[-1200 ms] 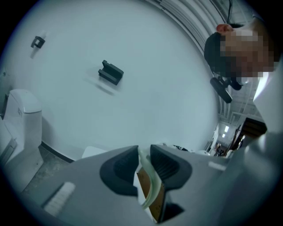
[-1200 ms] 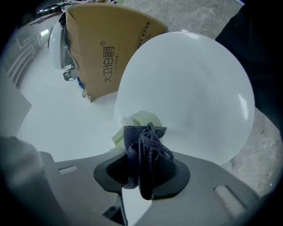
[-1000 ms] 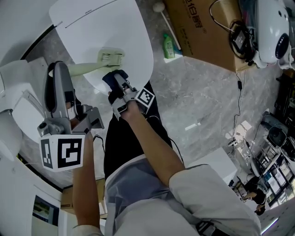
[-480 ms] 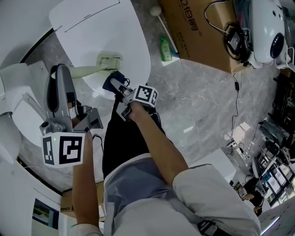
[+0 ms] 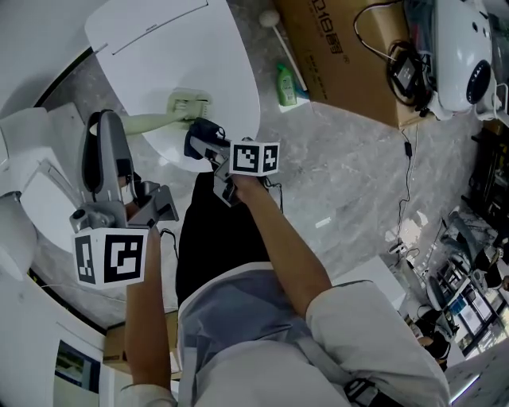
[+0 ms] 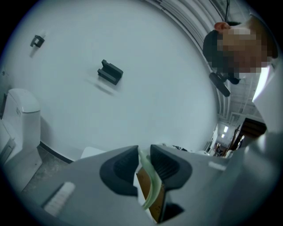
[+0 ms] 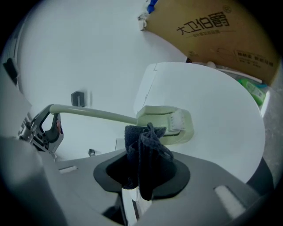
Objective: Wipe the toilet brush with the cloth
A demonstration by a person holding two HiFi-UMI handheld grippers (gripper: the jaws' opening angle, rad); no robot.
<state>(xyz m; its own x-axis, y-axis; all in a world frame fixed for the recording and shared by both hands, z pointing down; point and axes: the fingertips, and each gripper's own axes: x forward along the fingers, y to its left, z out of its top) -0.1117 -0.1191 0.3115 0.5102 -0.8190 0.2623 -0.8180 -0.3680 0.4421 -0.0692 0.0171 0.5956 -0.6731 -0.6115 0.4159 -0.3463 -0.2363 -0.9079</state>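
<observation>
The pale green toilet brush runs across the white toilet lid [image 5: 203, 48], its flat head [image 5: 189, 103] over the lid and its handle [image 5: 147, 121] reaching left. My left gripper [image 5: 110, 127] is shut on the handle's end; the green handle [image 6: 146, 176] shows pinched between its jaws. In my right gripper [image 5: 205, 145], shut, is a dark blue cloth [image 5: 199, 132]. The cloth [image 7: 143, 143] bunches up right below the brush head [image 7: 166, 120], at the point where the handle [image 7: 88, 114] joins it; contact is unclear.
A green bottle [image 5: 286, 83] and a cardboard box [image 5: 342, 48] stand on the grey marble floor beyond the toilet. A white-tipped stick [image 5: 274, 17] leans by the box. Cables [image 5: 412, 151] trail at the right. A second toilet [image 6: 20, 110] stands by the wall.
My right gripper has turned at the wrist, so its marker cube now faces the head camera, and has crept toward the brush head with the cloth. The left gripper holds still.
</observation>
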